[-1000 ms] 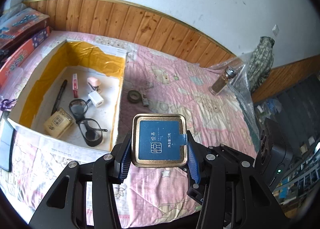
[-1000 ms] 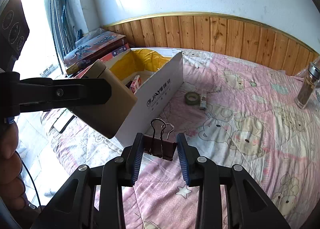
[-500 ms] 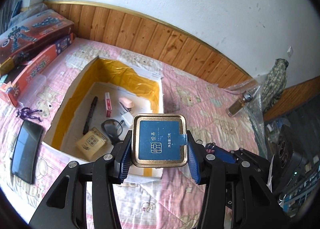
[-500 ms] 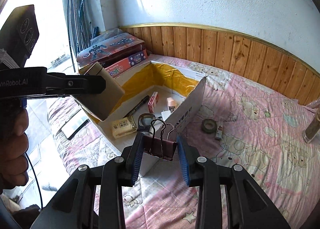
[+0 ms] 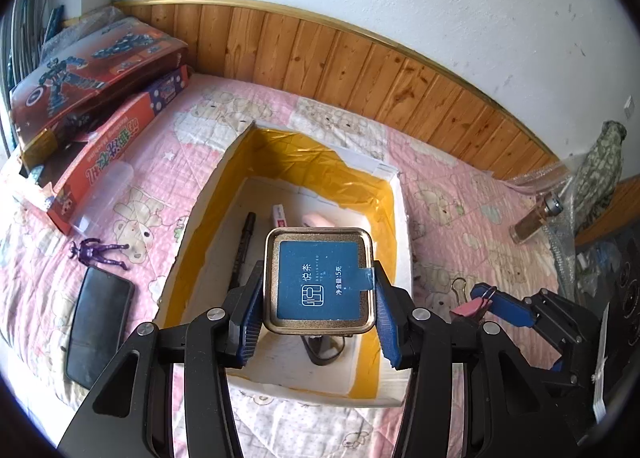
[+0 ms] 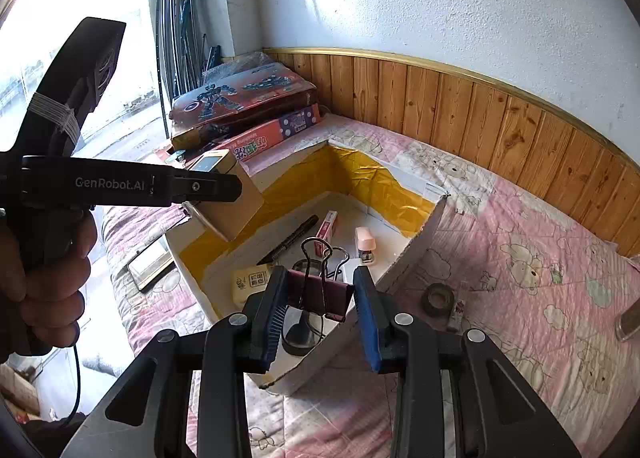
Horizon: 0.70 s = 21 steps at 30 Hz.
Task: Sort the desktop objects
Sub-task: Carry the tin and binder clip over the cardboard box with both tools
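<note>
Both loads have swung in over the open cardboard box (image 5: 402,217) — the left gripper (image 5: 320,318) clamping the tea tin (image 5: 320,284), the right gripper (image 6: 322,322) pinching the binder clip (image 6: 320,292) above its near-right corner — so release looks imminent.

I carried the tea tin (image 5: 319,285) from beside the box (image 5: 402,217) over its open interior, the left hand-held gripper (image 5: 319,322) moving left across the bed. I swung the right hand-held gripper (image 6: 320,324) with the binder clip (image 6: 320,294) from outside the box wall to above its near corner, and probably raised it, since more of the box's contents came into sight.
</note>
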### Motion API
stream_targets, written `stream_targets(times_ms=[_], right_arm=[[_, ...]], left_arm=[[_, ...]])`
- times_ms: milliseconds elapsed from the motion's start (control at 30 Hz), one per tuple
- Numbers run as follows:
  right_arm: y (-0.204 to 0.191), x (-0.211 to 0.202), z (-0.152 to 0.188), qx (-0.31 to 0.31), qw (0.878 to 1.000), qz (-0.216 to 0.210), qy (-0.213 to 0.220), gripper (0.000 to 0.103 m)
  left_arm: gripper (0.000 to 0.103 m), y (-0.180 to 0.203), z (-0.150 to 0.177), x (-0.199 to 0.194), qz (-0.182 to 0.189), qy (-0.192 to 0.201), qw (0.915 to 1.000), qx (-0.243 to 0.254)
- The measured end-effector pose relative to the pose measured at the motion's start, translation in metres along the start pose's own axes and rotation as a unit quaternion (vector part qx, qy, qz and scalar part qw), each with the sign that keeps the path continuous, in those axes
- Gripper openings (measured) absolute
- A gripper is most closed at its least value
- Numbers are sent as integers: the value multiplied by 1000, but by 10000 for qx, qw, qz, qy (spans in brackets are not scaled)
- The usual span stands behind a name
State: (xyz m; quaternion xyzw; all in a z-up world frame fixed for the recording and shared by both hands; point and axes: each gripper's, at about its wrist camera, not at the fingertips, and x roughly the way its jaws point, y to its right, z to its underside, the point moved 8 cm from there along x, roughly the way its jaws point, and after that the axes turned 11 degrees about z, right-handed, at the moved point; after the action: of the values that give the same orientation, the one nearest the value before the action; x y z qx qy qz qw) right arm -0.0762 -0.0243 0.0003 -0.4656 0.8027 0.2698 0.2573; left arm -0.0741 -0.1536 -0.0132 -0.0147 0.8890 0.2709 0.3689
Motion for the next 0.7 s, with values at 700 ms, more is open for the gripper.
stream_targets(times_ms=[700], right_arm=[[6,65,-36,-280,9975,-441,-467,35]], left_arm=[[50,-24,-54,54,-24,-402,9989,-255]])
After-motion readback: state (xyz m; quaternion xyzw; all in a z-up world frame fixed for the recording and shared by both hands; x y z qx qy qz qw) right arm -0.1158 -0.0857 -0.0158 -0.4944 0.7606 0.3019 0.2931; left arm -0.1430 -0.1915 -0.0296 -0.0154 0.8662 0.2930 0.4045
